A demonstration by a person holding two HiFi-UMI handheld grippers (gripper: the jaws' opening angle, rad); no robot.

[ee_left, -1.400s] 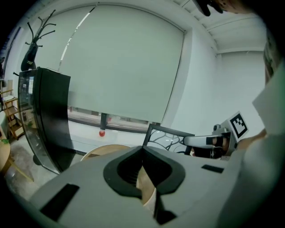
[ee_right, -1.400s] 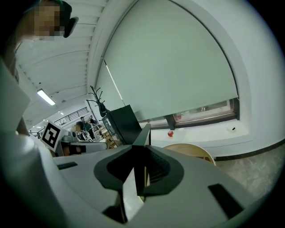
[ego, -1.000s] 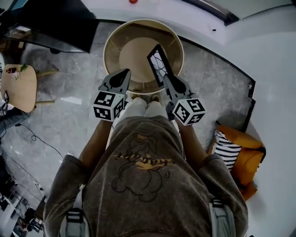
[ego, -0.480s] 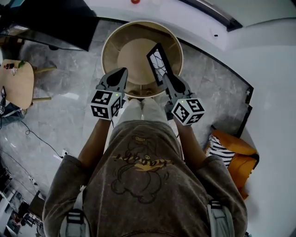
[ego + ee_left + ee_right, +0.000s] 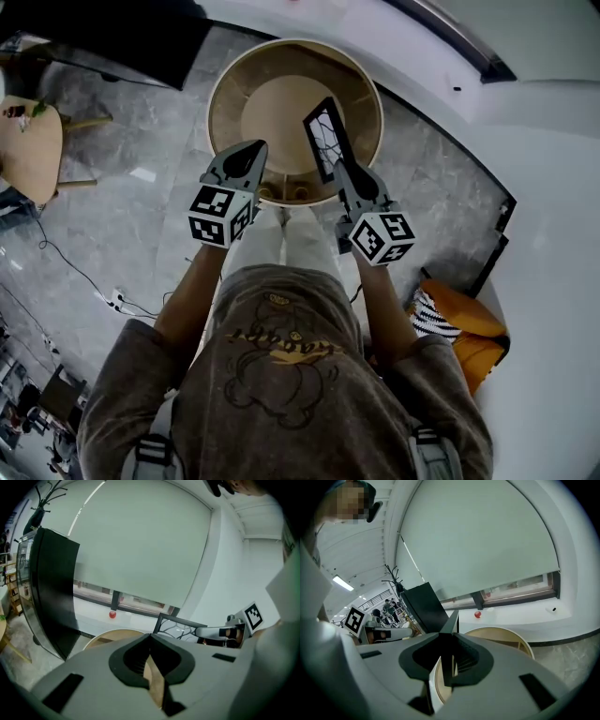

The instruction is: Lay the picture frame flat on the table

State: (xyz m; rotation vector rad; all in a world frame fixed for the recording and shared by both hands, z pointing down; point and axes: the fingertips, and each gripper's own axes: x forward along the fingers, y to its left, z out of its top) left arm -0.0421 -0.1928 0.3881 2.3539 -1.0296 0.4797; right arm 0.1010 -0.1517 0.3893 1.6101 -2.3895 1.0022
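The right gripper (image 5: 341, 171) was clamped on the lower edge of a black-bordered rectangular picture frame (image 5: 325, 138), which stood tilted over a round beige wooden table (image 5: 223, 89). The left gripper (image 5: 251, 152) was closed, empty. Grey marble floor (image 5: 141, 211) surrounded the table.

The black picture frame (image 5: 326, 139), its glass showing a dark branching pattern, stands tilted on edge over the right half of the round tan bench (image 5: 225, 84). Its lower edge is pinched in the right gripper (image 5: 343, 171).
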